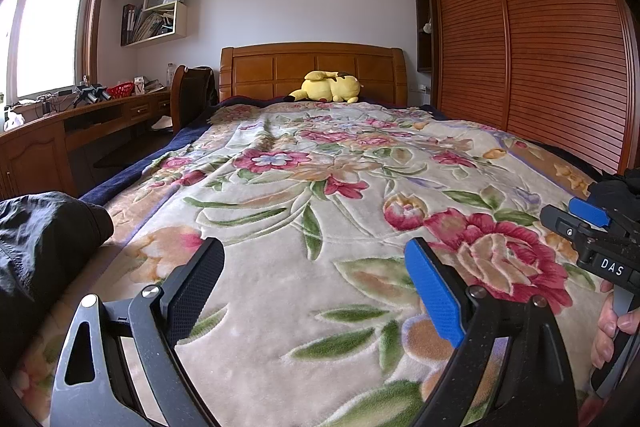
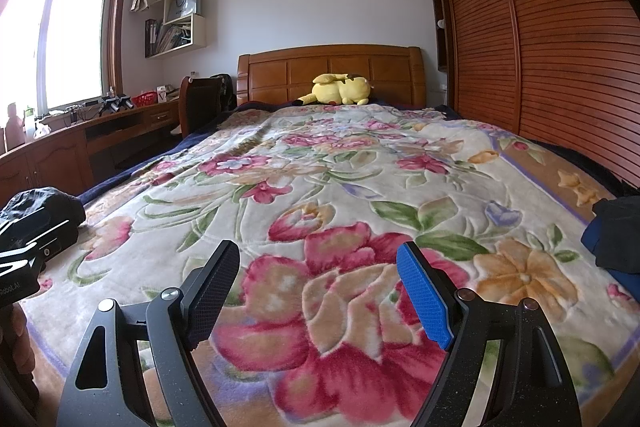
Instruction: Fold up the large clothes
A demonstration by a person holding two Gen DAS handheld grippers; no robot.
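Note:
A black garment (image 1: 44,247) lies bunched at the bed's near left corner; it is also in the right wrist view (image 2: 44,205). A dark blue and black garment (image 2: 616,239) is heaped at the near right edge, partly cut off, and in the left wrist view this dark heap (image 1: 616,187) shows behind the right gripper. My left gripper (image 1: 316,271) hovers open over the floral blanket (image 1: 320,155), nothing between its fingers. My right gripper (image 2: 320,271) is open too, over a big pink flower, and appears from the side (image 1: 576,217), held by a hand (image 1: 612,323).
The blanket (image 2: 340,155) covers the whole bed. A yellow plush toy (image 1: 326,87) lies against the wooden headboard (image 1: 312,65). A desk (image 1: 80,123) and chair (image 1: 192,95) stand along the left; slatted wardrobe doors (image 1: 520,47) line the right side.

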